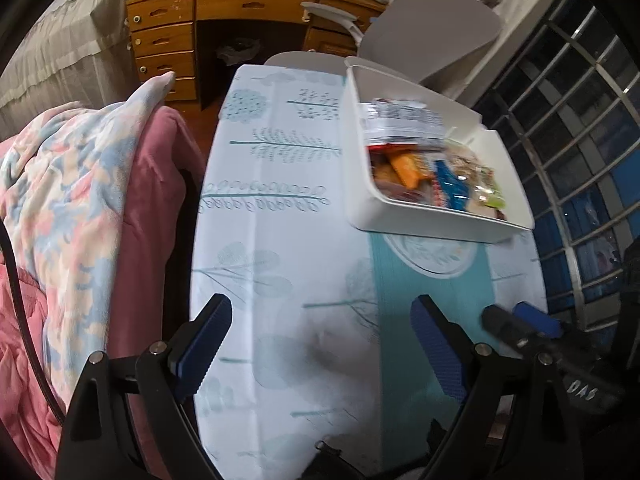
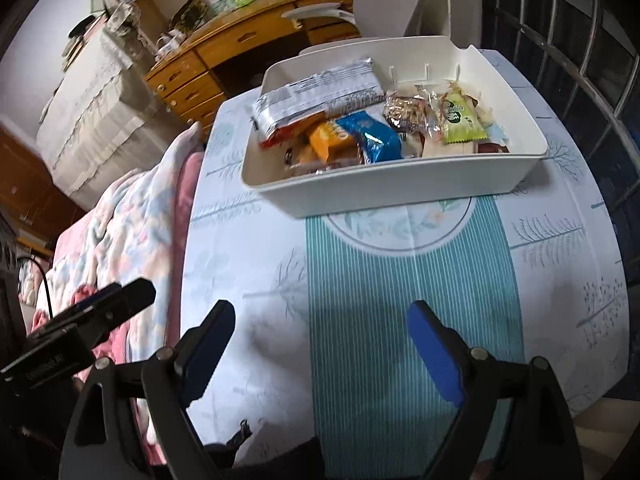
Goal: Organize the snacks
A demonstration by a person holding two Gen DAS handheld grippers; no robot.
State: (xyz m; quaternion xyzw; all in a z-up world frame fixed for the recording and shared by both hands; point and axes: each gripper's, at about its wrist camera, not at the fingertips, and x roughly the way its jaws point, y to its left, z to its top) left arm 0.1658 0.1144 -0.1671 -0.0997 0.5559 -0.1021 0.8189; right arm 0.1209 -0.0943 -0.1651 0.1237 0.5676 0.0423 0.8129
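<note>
A white bin point(image 2: 400, 190) stands at the far end of the table and holds several wrapped snacks: a silver and red bag point(image 2: 316, 96), an orange pack point(image 2: 330, 142), a blue pack point(image 2: 374, 138) and a green pack point(image 2: 460, 120). The bin also shows in the left wrist view point(image 1: 420, 220), at the right. My left gripper point(image 1: 322, 316) is open and empty above the near tablecloth. My right gripper point(image 2: 320, 320) is open and empty above the teal stripe, short of the bin. The right gripper's tip shows in the left wrist view point(image 1: 520, 322).
A patterned tablecloth point(image 2: 248, 272) with a teal stripe covers the table. A pink and blue blanket point(image 1: 72, 208) lies at the table's left edge. A grey chair point(image 1: 428, 36) and a wooden desk point(image 1: 192, 24) stand beyond. Window bars point(image 1: 580, 160) run along the right.
</note>
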